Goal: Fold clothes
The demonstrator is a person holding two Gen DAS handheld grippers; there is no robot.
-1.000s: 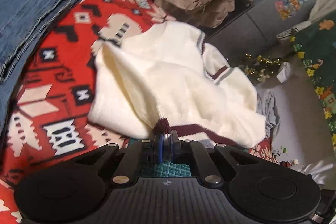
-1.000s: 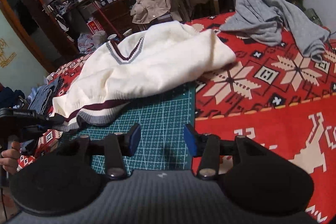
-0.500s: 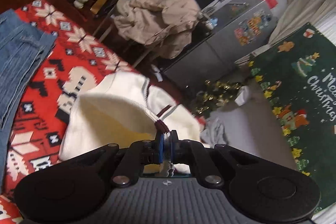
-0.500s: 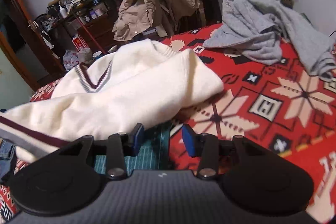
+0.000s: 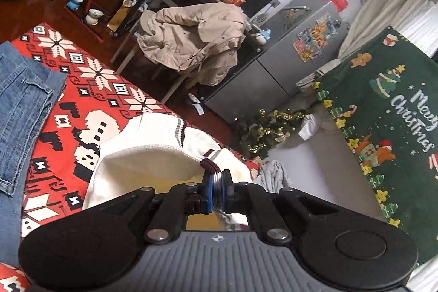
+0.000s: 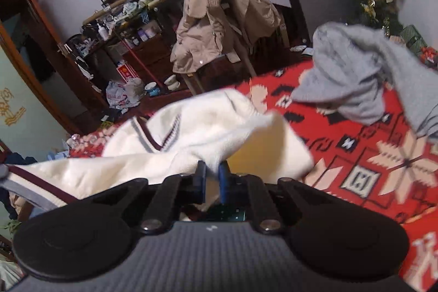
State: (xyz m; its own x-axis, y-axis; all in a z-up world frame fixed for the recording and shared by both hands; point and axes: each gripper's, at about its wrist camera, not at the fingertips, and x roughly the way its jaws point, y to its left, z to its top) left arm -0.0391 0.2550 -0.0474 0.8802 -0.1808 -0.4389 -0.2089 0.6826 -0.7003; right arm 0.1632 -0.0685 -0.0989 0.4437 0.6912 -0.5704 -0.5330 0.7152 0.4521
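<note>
Grippers both clenched on the cream sweater (image 6: 208,133): left gripper (image 5: 216,190) pinches the maroon-striped hem corner, right gripper (image 6: 212,179) has a fold of the plain knit between its pads, jaws having just closed on it. Sweater sits mid-blanket on the red patterned blanket (image 5: 68,127), front part lifted off it, rest draped w/ the V-neck facing away from me. To my eye it's soft, thick, floppy knit, light enough to lift but it sags btwn grips and stretches if I yank. Best holds IMO: ribbed hem and shoulder seams, where the knit is firmer; the plain body just bunches. Jeans (image 5: 22,106) lie at the left edge, grey garment (image 6: 364,78) at the far right, neither touching it.

Vs a sec ago: left grip has gone up, taking the hem corner off the blanket, so cloth now tents below it; right was wide open over the green mat w/ nothing in it, now forward and biting cloth.
</note>
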